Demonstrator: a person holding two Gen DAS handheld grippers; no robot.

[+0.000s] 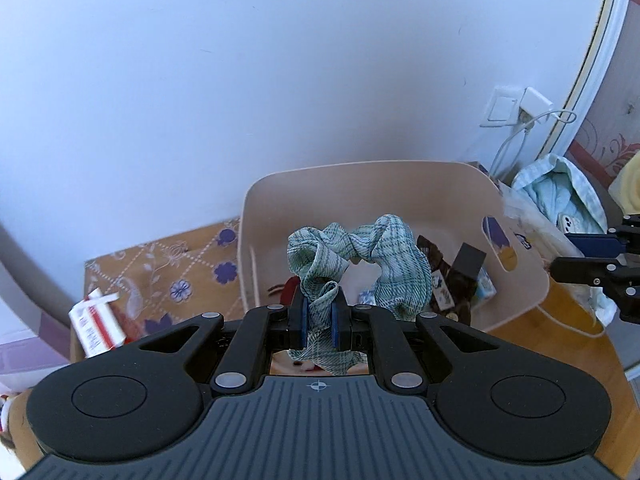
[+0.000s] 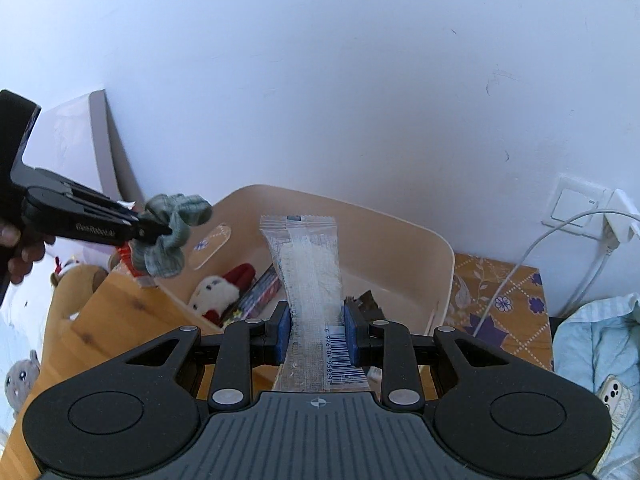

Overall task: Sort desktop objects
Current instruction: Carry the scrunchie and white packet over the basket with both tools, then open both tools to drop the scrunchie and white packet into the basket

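My left gripper (image 1: 319, 322) is shut on a green plaid scrunchie (image 1: 360, 264) and holds it above the beige bin (image 1: 360, 178). In the right wrist view the left gripper (image 2: 154, 232) and scrunchie (image 2: 172, 240) hang over the bin's left rim. My right gripper (image 2: 316, 334) is shut on a clear plastic snack packet (image 2: 310, 280) with a barcode, held upright over the bin (image 2: 400, 232). The right gripper's fingers (image 1: 592, 242) show at the right edge of the left wrist view.
The bin holds a plush toy (image 2: 218, 294), dark wrappers (image 1: 444, 276) and small boxes. A red-and-white box (image 1: 96, 324) lies left of it. A light blue cloth with a phone (image 1: 568, 200) lies right. A wall socket with charger and cable (image 2: 592, 216) is behind. More plush toys (image 2: 20, 376) sit at left.
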